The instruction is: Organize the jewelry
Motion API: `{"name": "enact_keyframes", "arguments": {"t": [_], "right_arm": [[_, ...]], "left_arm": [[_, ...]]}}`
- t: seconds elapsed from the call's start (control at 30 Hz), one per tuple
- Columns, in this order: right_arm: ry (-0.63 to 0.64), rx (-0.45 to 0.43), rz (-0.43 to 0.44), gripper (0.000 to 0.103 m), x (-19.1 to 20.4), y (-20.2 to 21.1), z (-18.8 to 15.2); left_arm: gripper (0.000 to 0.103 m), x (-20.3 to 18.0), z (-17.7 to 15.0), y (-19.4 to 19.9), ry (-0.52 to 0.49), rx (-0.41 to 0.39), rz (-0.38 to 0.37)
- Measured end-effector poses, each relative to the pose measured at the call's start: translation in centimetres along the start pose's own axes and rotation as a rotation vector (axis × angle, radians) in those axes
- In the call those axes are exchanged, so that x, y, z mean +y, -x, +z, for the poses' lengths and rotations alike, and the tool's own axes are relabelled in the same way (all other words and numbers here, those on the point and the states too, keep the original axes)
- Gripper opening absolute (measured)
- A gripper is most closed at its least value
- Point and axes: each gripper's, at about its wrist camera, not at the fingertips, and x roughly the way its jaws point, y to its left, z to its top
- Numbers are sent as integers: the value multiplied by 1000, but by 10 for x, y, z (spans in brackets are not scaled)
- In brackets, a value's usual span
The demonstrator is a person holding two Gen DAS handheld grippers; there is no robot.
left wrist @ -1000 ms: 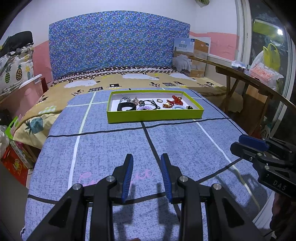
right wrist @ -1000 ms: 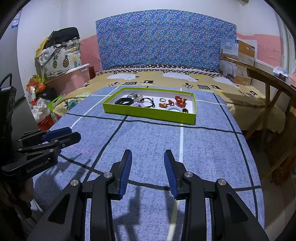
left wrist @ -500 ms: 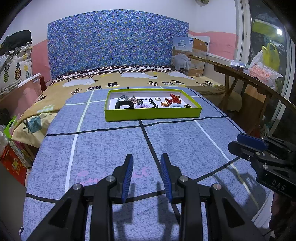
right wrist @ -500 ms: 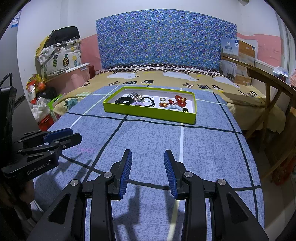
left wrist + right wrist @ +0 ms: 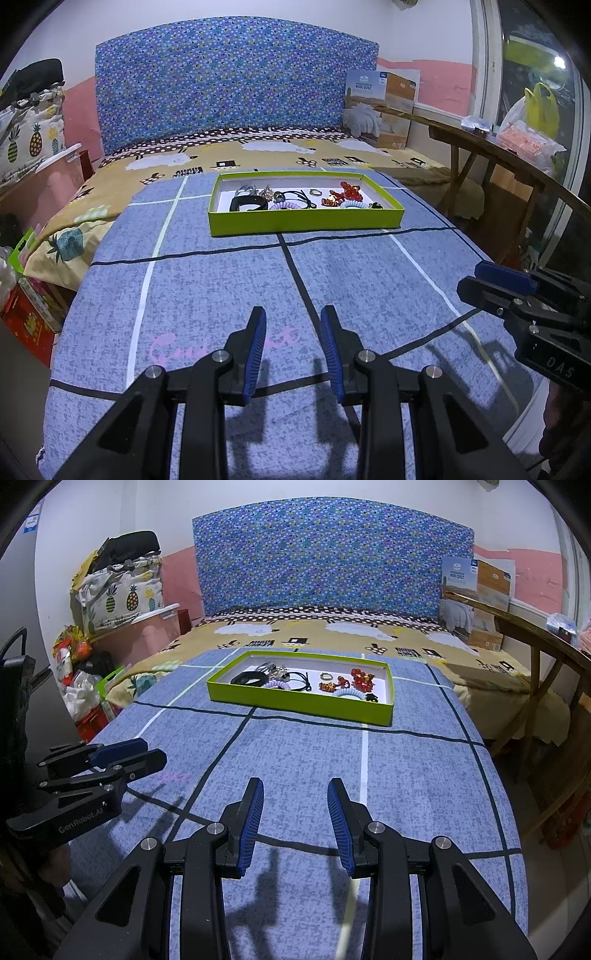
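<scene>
The left tool [image 5: 293, 325] hung over the near part of the bed, its blue pads apart with nothing between them. The right tool [image 5: 295, 797] hung beside it, just as empty, its pads standing a little wider. Each tool showed at the edge of the other's view, low over the blue-grey blanket [image 5: 229, 280] with its grid of black and white lines.

Well ahead of both, farther up the blanket, sat a shallow green tray [image 5: 306, 223] with a white floor. The jewelry lay mixed inside it: a black band [image 5: 248, 202] at the left end, a pale purple spiral tie [image 5: 284, 204] and black cords [image 5: 301, 195] toward the middle, a small ring [image 5: 315, 191], then red beads [image 5: 350, 189] and a light blue spiral tie [image 5: 352, 204] toward the right end. Neither tool touched the tray.

Beyond the tray the yellow patterned sheet [image 5: 280, 155] ran up to a blue floral headboard [image 5: 236, 88]. A cardboard box [image 5: 380, 107] stood at the headboard's right, and a wooden rail [image 5: 498, 155] ran along the bed's right side.
</scene>
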Motion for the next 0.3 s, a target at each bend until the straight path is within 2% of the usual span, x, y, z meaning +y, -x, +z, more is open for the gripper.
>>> {"name": "enact_keyframes", "arguments": {"t": [0.3], "right_arm": [[0, 1, 1, 37, 0, 0, 0]], "left_arm": [[32, -2, 0, -1, 7, -1, -1]]}}
